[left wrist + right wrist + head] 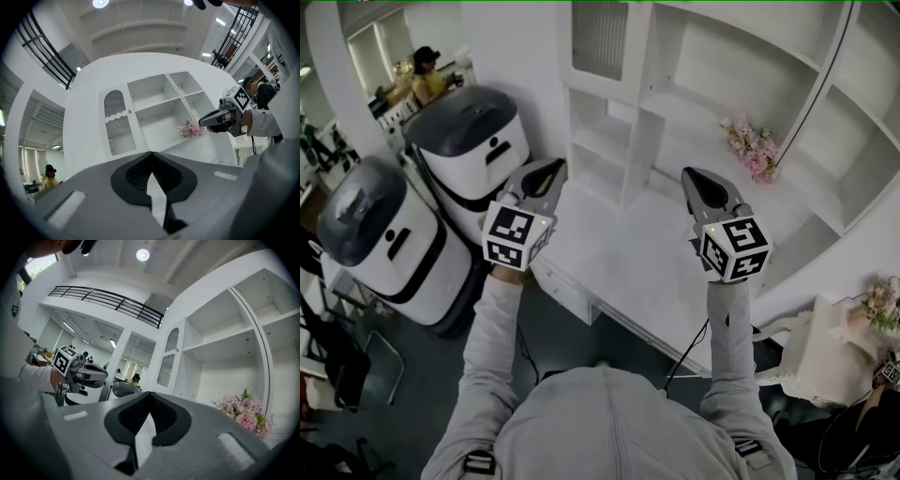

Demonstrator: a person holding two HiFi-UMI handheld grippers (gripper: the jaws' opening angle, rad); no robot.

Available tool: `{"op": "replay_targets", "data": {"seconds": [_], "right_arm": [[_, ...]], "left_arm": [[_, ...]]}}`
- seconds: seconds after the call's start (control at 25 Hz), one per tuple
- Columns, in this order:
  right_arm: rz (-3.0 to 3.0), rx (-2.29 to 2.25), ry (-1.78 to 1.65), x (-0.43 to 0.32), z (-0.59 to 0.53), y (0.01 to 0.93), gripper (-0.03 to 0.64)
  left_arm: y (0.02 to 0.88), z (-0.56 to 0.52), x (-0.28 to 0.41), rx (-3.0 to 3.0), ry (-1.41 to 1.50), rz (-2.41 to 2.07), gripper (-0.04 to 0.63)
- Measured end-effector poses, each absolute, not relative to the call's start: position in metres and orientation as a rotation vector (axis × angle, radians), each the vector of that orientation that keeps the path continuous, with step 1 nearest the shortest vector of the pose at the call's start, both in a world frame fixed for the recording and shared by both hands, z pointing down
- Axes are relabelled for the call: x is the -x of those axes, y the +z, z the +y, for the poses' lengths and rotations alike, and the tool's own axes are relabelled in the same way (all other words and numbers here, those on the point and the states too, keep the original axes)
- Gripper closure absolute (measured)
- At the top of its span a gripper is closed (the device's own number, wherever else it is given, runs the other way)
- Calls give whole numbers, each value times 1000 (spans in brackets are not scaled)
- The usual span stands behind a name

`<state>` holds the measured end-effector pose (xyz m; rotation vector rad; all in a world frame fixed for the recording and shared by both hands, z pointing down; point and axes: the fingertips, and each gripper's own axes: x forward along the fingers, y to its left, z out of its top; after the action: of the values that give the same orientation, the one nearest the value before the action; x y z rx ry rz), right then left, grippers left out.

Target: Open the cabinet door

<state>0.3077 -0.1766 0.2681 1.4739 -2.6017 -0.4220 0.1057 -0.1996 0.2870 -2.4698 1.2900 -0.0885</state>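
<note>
Near: L gripper (549, 171) & R gripper (691, 175) are both level over the white worktop (619, 262), fingers pinched together, nothing in either. Farther: cabinet door (598, 37), slatted, top-left of the shelf unit (712, 75), looks fully closed. Small knob (130, 111) on its right edge, untouched. Flowers (755, 148) on a shelf to the R. Task barely begun imo: reach, grip knob & pull all left to do.

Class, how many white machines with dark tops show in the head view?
2. The far machine stands left of the white cabinet; the near machine beside it, nearer the camera. Others may be hidden.
</note>
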Motion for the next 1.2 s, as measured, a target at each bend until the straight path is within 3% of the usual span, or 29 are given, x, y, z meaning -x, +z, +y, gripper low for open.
{"op": "replay_targets", "data": {"seconds": [0.6, 1.2], "right_arm": [[-2565, -1517, -424, -318, -243, 266, 615], [-2411, -1762, -379, -321, -336, 240, 615]], "left_arm": [[281, -286, -129, 2500, -56, 1223, 578], [203, -421, -137, 2500, 122, 983, 541]]}}
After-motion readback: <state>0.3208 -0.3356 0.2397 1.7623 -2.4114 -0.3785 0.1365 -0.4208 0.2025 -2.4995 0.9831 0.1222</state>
